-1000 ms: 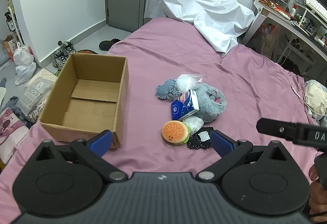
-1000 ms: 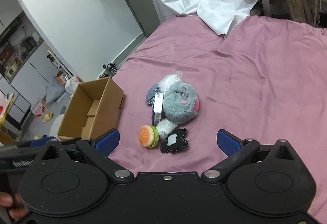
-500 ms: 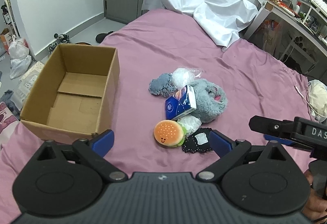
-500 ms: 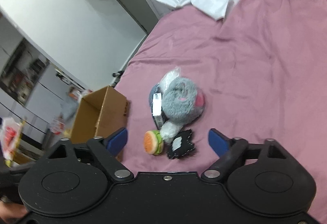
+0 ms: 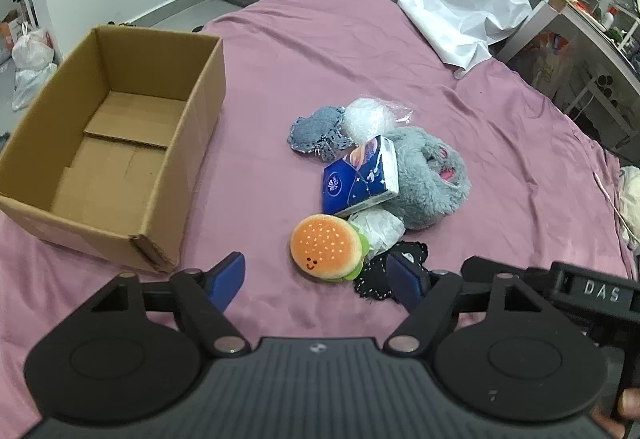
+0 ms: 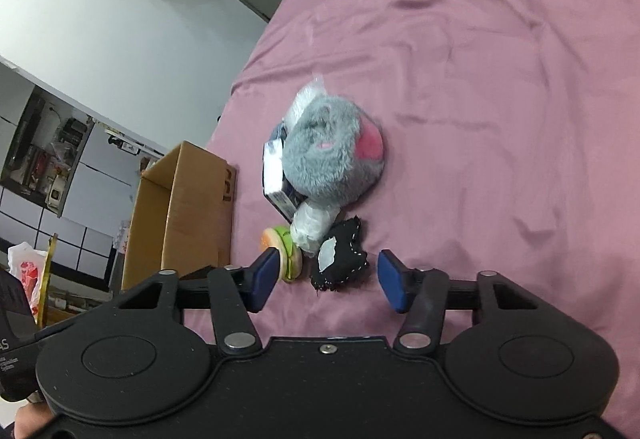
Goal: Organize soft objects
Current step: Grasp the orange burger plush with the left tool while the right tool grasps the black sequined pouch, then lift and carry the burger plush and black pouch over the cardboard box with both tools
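Beside the burger toy (image 5: pixel 326 253), the cardboard box (image 5: pixel 116 143) opens upward.

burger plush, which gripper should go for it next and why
Probably the left gripper: ease it forward and down onto the burger plush. Its jaws stand open and empty with the plush just ahead between them, and the empty cardboard box sits on that side. The right gripper, also open, frames the black patch instead.

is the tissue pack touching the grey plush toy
Touching. The left wrist view shows the tissue pack leaning against the grey plush toy, with no pink sheet showing between them.
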A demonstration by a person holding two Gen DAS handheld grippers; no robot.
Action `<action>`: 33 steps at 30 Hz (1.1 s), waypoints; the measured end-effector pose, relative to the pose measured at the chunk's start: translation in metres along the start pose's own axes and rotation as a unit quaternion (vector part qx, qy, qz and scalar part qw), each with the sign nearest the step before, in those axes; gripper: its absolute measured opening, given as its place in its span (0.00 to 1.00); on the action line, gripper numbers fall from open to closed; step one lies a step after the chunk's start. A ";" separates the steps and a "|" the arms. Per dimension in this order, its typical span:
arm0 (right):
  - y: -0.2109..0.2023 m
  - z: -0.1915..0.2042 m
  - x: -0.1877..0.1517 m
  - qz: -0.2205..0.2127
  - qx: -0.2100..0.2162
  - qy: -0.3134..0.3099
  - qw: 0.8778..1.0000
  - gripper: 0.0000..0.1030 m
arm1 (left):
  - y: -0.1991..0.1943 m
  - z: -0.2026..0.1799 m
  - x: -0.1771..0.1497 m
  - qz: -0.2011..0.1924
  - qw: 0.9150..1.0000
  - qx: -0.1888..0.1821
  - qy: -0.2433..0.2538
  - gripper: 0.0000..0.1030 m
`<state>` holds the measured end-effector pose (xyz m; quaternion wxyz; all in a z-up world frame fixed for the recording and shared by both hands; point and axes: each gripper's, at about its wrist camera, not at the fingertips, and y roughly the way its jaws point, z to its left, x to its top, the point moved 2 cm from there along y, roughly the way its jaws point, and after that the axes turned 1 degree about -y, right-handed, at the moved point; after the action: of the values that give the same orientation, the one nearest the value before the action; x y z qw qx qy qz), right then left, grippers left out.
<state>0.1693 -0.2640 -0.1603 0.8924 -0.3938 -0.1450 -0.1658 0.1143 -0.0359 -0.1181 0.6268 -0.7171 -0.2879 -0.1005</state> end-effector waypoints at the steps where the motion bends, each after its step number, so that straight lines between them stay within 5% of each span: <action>1: 0.002 0.001 -0.001 0.003 0.003 0.001 1.000 0.50 | 0.003 0.000 0.001 0.000 1.000 -0.001 -0.002 0.73; 10: 0.013 -0.005 -0.001 0.011 0.003 0.012 1.000 0.40 | 0.035 -0.007 0.007 0.016 1.000 -0.013 -0.017 0.69; 21: 0.039 -0.009 0.003 0.021 -0.027 0.011 0.999 0.40 | 0.075 0.009 0.007 0.055 0.996 -0.028 -0.070 0.69; 28: 0.059 0.005 0.003 0.023 -0.039 -0.012 0.999 0.39 | 0.077 0.016 0.004 0.071 0.991 -0.045 -0.103 0.42; 33: 0.059 0.011 0.002 0.022 -0.047 -0.025 0.998 0.24 | 0.064 0.014 0.013 0.055 0.994 -0.036 -0.086 0.41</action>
<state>0.1939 -0.2192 -0.1912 0.8724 -0.4425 -0.1502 -0.1432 0.1560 -0.0216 -0.1681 0.5777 -0.7603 -0.2967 -0.0138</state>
